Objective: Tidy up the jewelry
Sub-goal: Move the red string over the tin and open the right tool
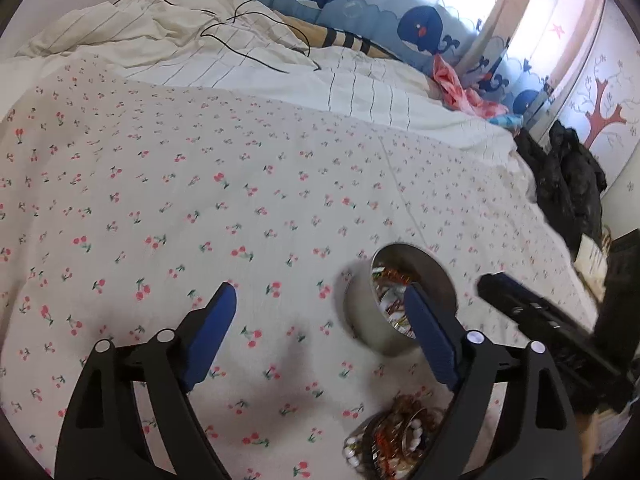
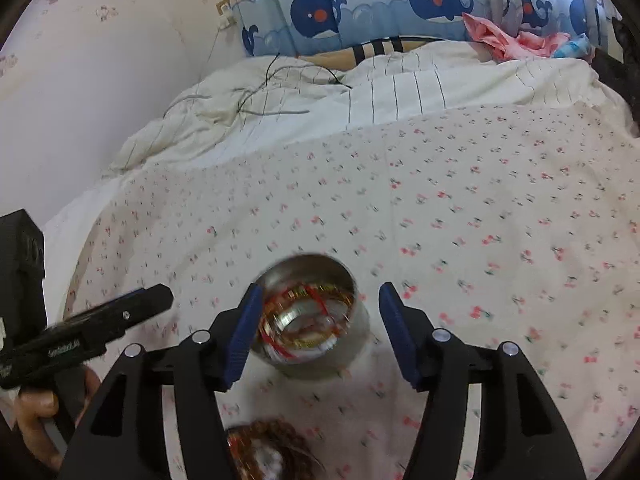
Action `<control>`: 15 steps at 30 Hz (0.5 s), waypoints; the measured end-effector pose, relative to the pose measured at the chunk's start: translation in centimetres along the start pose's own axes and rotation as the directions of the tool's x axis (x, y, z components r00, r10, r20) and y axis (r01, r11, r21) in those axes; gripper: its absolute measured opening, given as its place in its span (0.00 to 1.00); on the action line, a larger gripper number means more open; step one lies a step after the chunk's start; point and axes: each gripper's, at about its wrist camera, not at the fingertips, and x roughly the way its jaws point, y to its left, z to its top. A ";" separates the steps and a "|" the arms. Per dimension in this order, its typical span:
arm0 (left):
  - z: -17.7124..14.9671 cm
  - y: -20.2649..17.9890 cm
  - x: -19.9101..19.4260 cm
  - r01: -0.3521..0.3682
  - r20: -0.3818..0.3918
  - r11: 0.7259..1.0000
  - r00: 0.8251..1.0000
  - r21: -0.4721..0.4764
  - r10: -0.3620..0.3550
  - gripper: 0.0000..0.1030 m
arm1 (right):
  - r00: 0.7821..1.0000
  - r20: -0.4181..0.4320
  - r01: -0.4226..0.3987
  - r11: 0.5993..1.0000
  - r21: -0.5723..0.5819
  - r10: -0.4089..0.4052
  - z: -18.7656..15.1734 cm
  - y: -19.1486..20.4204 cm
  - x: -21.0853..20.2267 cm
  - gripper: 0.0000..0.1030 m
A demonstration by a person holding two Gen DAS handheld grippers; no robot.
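Observation:
A round steel bowl point(image 1: 362, 320) with red and gold jewelry inside sits on the cherry-print bedsheet point(image 1: 200, 200). My left gripper point(image 1: 320, 290) stands open over bare sheet, the bowl just behind its right finger. In the right wrist view the bowl point(image 2: 320, 364) lies between the blue pads of my right gripper point(image 2: 320, 291). That gripper is open: the left pad overlaps the bowl's edge and the right pad stands clear of it. A second heap of beads and bangles point(image 1: 396, 440) lies nearer, also visible as brown beads point(image 2: 264, 448).
A rumpled striped duvet point(image 1: 240, 60) with a thin black cable point(image 1: 248, 40) lies farther up the bed. A whale-print curtain point(image 2: 400, 8) and pink cloth point(image 2: 504, 36) are behind it. Black bags point(image 1: 568, 176) stand off the right side. A hand point(image 2: 36, 412) holds the left gripper.

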 end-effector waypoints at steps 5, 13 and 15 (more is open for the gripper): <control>-1.4 1.1 -0.3 -0.031 -0.024 1.000 0.999 -0.001 0.031 0.81 | 0.992 -0.120 -0.032 0.999 0.003 0.032 -2.7 -1.6 -0.2 0.58; -3.5 2.2 -0.7 -0.034 -0.071 0.999 0.997 -0.041 0.031 0.81 | 0.976 -0.192 0.057 0.977 -0.207 -0.098 -7.0 -0.4 -1.4 0.58; -4.0 2.1 -0.7 -0.040 -0.083 0.999 0.996 -0.031 0.037 0.81 | 0.973 -0.204 0.062 0.970 -0.233 -0.112 -7.6 -0.1 -1.2 0.58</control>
